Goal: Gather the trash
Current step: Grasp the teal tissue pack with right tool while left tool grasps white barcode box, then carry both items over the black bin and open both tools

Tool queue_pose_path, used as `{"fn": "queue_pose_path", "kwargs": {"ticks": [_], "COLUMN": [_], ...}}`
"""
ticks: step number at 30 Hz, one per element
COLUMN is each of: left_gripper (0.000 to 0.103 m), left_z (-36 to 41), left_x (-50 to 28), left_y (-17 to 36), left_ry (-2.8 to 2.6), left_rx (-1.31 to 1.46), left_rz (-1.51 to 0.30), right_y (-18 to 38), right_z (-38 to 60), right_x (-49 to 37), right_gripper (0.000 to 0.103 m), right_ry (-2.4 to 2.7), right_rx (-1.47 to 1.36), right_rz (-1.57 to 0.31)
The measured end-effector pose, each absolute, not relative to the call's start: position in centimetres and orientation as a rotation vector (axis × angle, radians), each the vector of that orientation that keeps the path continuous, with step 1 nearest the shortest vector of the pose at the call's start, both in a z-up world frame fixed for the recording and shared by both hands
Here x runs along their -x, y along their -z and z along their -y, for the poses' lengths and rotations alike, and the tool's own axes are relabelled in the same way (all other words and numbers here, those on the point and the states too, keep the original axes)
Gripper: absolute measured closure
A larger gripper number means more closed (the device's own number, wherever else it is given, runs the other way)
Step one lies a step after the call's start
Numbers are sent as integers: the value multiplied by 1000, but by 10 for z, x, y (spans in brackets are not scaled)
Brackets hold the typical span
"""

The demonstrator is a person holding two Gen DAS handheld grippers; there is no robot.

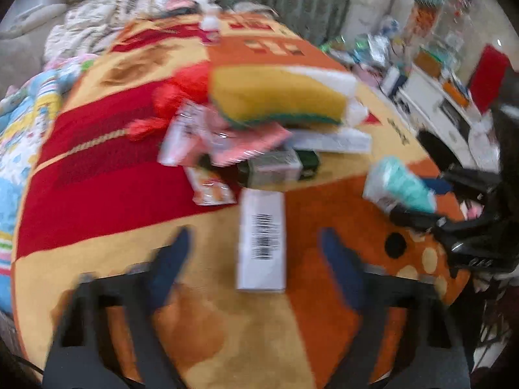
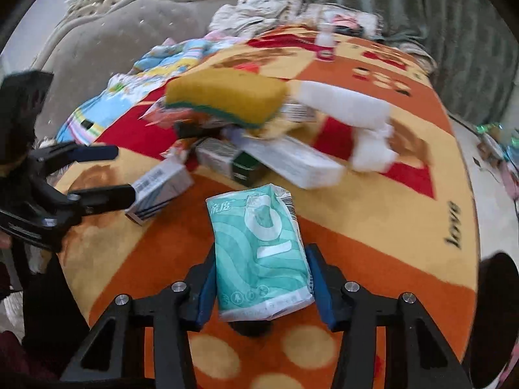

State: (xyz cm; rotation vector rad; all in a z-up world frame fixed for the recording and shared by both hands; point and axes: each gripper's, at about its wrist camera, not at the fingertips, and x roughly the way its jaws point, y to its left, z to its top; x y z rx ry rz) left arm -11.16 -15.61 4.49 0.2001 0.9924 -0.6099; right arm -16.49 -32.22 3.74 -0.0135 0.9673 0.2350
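Note:
A pile of trash lies on the round orange, red and yellow cloth (image 1: 324, 308). My left gripper (image 1: 254, 232) is open, its blue pads either side of a white barcode box (image 1: 261, 240) with a gap on both sides. In the right wrist view the left gripper (image 2: 125, 171) comes in from the left, its tips at the end of that box (image 2: 162, 188). My right gripper (image 2: 262, 251) is shut on a teal tissue pack (image 2: 256, 227), with both pads against its sides. The left wrist view shows the pack (image 1: 402, 184) held at the right.
Behind the box lie a yellow and green sponge (image 1: 275, 97), a white foam block (image 2: 343, 107), pink wrappers (image 1: 246, 142), a dark green box (image 1: 279, 165) and a flat white carton (image 2: 292, 159). A small bottle (image 2: 324, 43) stands at the far edge. Sofa and blanket (image 2: 155, 68) lie beyond.

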Motion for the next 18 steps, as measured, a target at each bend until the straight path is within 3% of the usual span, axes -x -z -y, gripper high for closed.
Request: {"fn": "queue_pose_path", "kwargs": {"ticks": [1, 9, 18], "left_gripper": [77, 77, 77], "left_z": [161, 175, 306], "left_x": [110, 114, 154], "left_y": [-39, -49, -80], "left_ry": [606, 679, 943], "left_rx": [-215, -162, -186], "left_rz": [-1020, -1036, -1008], "right_y": [-39, -58, -58], "right_z": [326, 368, 486], "right_x": [168, 192, 226], "right_gripper": [54, 54, 54], "right_ry": [-227, -153, 130], "right_rx": [3, -83, -197], "right_rz": [-966, -906, -914]}}
